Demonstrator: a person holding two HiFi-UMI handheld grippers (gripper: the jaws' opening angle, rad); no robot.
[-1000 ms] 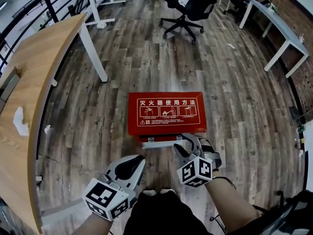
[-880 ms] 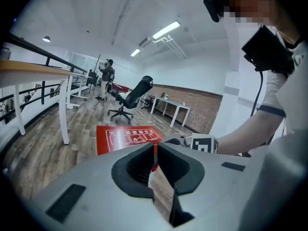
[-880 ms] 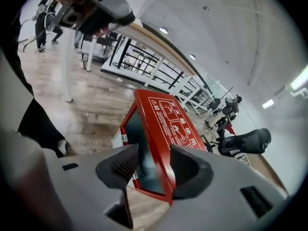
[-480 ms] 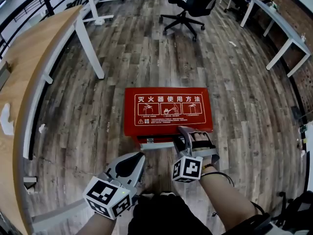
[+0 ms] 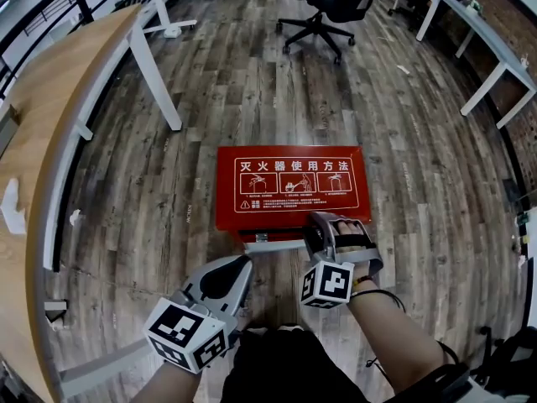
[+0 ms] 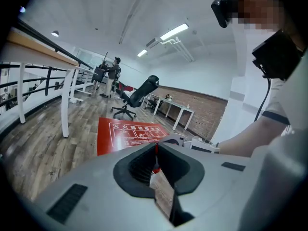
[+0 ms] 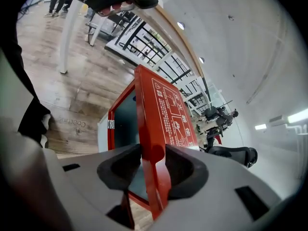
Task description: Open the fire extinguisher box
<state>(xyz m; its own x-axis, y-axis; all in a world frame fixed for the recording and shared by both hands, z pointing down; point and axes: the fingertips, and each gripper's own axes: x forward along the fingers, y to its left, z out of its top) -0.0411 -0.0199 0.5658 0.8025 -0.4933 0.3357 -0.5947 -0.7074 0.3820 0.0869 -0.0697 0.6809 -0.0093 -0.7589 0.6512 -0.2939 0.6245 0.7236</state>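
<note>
Sunk lower, one right claw, just closing, grips the single red lid.

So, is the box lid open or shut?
Shut, it seems: in the head view the lid lies flat on the box, no gap showing.

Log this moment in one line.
right gripper: jaws just closing, on lid edge | lid: ajar | left gripper: shut, empty

The right gripper swung in from the near right corner of the fire extinguisher box, rolled squarer and settled at the near edge of its red lid, where its fingers had just been closing on that edge.
</note>
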